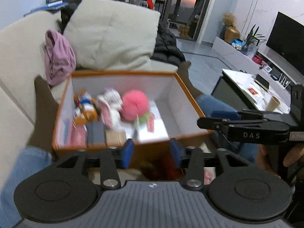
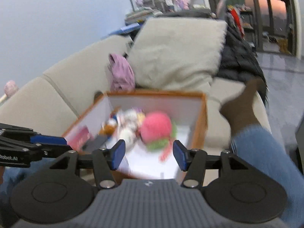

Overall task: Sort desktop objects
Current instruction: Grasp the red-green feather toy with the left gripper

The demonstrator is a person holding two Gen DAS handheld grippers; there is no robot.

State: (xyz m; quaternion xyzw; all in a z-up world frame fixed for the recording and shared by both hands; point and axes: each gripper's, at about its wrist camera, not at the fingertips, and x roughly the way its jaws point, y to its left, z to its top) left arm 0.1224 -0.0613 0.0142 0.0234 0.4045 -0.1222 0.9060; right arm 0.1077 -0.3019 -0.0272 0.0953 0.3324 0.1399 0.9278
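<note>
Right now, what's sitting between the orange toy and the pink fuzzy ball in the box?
A white bunny toy with pink ears lies between the orange toy and the pink ball, best seen in the left wrist view.

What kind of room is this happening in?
Most likely a home living room: a cream sofa with a big cushion, a wall-mounted television over a low cabinet, and a coffee table.

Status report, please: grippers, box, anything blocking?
Left gripper open, empty. Right gripper open, empty. Box holds pink plush, other toys. Nothing blocking.
</note>
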